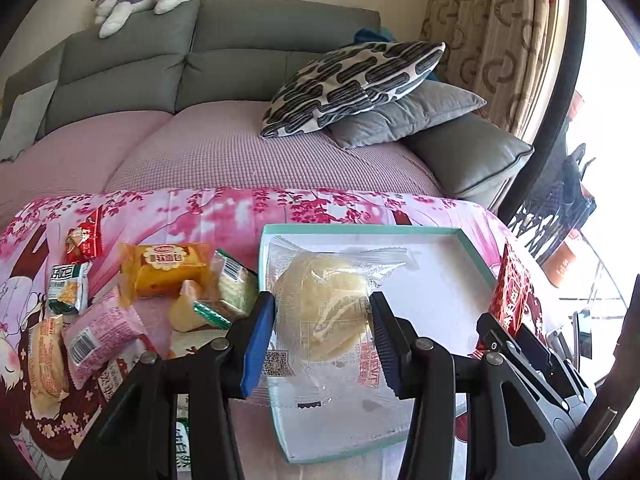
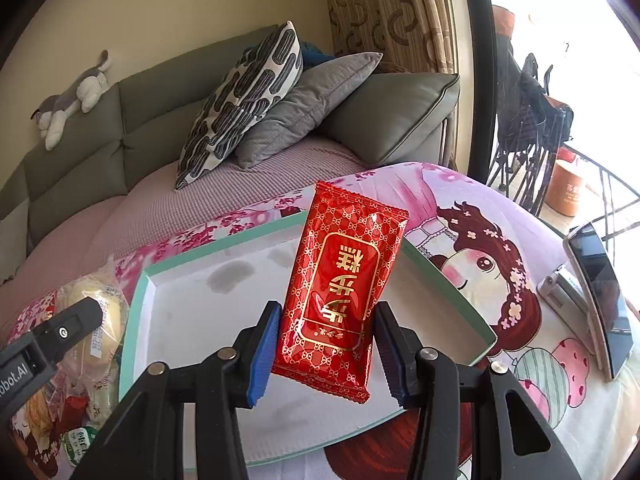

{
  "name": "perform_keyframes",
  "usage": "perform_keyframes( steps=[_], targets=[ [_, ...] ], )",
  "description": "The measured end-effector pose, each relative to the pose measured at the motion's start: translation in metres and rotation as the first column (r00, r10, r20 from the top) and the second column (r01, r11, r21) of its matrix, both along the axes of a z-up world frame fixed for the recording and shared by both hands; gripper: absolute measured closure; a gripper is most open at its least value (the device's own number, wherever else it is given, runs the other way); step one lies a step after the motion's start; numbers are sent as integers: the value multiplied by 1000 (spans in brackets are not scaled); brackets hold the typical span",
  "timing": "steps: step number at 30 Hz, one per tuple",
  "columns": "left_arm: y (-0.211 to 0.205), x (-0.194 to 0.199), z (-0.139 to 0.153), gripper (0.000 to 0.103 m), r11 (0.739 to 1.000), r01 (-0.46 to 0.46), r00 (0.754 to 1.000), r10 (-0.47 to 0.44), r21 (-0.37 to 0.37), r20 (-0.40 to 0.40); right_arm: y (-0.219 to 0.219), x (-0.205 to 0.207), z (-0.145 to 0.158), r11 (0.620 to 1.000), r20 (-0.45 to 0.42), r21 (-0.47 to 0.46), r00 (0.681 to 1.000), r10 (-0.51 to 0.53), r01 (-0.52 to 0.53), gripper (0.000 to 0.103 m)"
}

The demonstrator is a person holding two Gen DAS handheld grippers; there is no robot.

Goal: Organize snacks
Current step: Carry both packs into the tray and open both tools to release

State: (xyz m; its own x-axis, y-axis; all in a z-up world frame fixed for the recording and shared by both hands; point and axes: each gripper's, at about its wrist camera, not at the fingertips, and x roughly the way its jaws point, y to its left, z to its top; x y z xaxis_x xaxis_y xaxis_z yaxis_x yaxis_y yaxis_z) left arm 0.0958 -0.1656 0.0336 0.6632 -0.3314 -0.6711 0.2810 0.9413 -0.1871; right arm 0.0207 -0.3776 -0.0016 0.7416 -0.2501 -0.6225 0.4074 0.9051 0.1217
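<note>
My left gripper is shut on a clear-wrapped yellow pastry, holding it over the left part of a white tray with a mint-green rim. My right gripper is shut on a red packet with gold print, upright above the same tray. The red packet and the right gripper show at the tray's right edge in the left wrist view. In the right wrist view the pastry and the left gripper's black body appear at the far left.
Several loose snack packets lie left of the tray on the pink floral cloth: an orange bread pack, a pink pack, a green-white pack. A phone stands right of the tray. A sofa with cushions is behind.
</note>
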Motion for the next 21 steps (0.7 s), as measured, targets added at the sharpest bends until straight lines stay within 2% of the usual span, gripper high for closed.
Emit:
perform_keyframes(
  steps=[5,13,16,19,21],
  targets=[
    [-13,7,-16,53,999,28,999,-27,18,-18,-9,12,-9,1000,-25,-2,1000,-19,19,53],
    [-17,16,-38,53,999,24,997,-21,47,-73,-10,24,-33,1000,-155,-10,988,-22,21,53],
    [-19,16,-42,53,998,33,996,-28,53,-82,-13,26,-43,999,-187,22,982,-22,26,53],
    [-20,18,-45,53,998,33,995,-28,49,-97,-14,25,-45,999,-201,13,979,-28,31,53],
    [-19,19,-46,51,998,34,994,-30,44,-104,-14,25,-45,999,-204,17,979,-24,29,47]
  ],
)
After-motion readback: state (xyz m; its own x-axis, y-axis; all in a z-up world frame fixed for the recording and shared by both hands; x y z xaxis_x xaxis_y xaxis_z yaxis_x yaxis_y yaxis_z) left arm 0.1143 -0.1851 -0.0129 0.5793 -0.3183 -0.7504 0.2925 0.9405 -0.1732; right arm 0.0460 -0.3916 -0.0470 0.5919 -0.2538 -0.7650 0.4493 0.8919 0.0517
